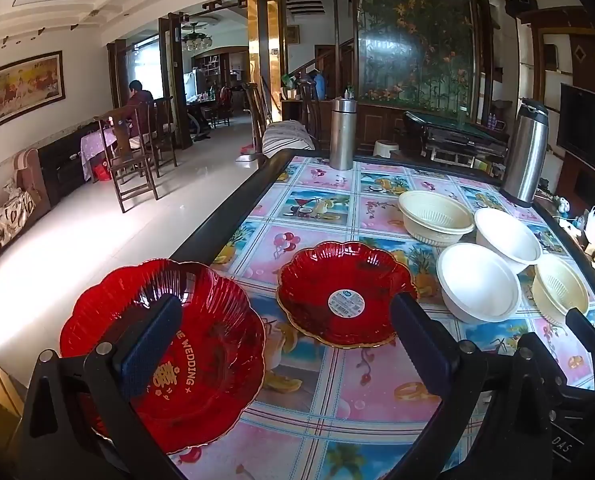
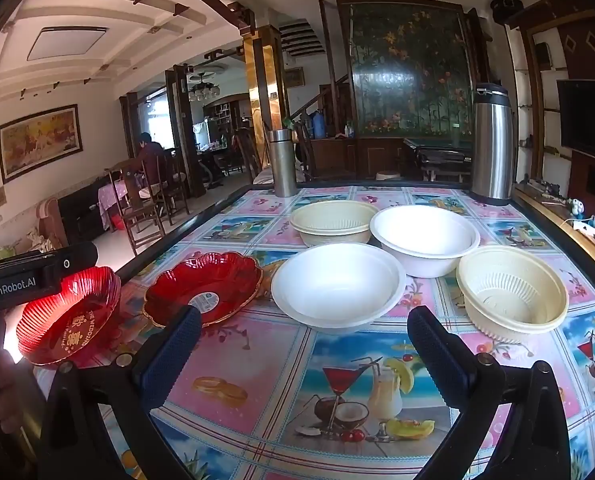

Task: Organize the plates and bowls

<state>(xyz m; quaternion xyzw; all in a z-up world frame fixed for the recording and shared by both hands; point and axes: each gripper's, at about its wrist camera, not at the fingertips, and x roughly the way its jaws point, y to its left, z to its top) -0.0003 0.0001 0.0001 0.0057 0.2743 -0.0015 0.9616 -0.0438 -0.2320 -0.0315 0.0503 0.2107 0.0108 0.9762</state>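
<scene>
So six dishes are sitting on the table (image 2: 257,364) right now, all of them empty as far as I can see. Two red plates are lying on the left side: the one with gold wedding lettering (image 1: 165,352) is hanging partly over the table's left edge, and the one with a round sticker in the middle (image 1: 343,294) is resting just beside it, further in. To the right, two white bowls are sitting close together, the nearer white bowl (image 2: 339,286) just beside the sticker plate and the farther white bowl (image 2: 425,238) behind it, rims nearly touching. Two cream strainer bowls are flanking them, one at the back (image 2: 333,222) and one on the right (image 2: 511,292); each looks like a slotted insert nested in a matching bowl. The left gripper (image 1: 285,344) is hovering wide open over the red plates, gripping nothing. The right gripper (image 2: 303,356) is also gaping wide, empty, in front of the nearer white bowl. Two steel flasks, a slim one (image 2: 282,162) and a bigger one (image 2: 491,144), are standing upright at the far edge.
</scene>
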